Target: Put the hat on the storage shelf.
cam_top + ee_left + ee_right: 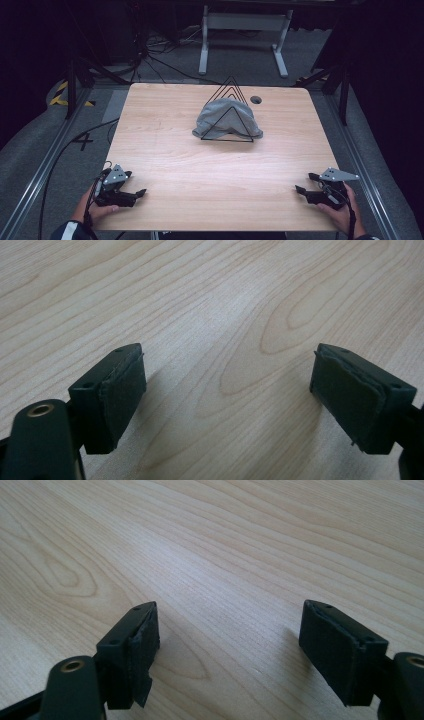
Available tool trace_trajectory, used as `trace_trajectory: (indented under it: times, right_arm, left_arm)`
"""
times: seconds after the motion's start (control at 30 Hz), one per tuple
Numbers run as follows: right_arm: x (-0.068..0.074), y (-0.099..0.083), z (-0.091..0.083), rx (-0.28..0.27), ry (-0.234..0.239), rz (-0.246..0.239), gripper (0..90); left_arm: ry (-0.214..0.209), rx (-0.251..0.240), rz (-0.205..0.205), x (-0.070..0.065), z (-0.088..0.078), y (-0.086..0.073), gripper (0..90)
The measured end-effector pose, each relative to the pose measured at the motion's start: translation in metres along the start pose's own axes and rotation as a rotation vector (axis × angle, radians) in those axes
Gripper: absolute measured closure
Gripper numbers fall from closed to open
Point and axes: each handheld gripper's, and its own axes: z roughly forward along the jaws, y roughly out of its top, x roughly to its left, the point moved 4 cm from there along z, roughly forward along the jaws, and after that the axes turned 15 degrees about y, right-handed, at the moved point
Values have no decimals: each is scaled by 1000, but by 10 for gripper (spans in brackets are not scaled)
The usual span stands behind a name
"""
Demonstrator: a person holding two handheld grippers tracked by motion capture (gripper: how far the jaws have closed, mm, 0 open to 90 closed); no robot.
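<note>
Left gripper: sitting at the near left corner of the table, jaws standing wide apart and released, nothing lying between them.
Left gripper close up: the two black pads are facing each other across bare wood, gripping nothing and hovering just over the tabletop.
Left hand: coming in from the near edge, wrapping the gripper's body from behind, the jaws pointing to the right across the table; a cable is trailing off the left side.
Grey cloth: lying in a heap at the far middle of the table, well apart from both grippers, nobody touching it.
Wire rack: a black frame of triangles standing upright at the far middle, the cloth draping over and through it.
Hole: sitting in the tabletop just right of the rack, near the far edge.
Right gripper: resting at the near right corner, jaws spread wide and released, holding nothing.
Right gripper close up: the pads are standing apart over bare wood, one pad's lining looking ragged at its edge.
Right hand: reaching in from the near right, gripping the tool from behind, the jaws pointing left toward the table's middle.
</note>
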Motion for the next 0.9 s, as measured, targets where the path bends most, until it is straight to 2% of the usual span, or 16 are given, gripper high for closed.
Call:
trace_trajectory:
  times: [0.9]
  right_arm:
    - [-2,0,0,3,-15,8,228]
  left_arm:
    - [2,1,-1,0,0,0,149]
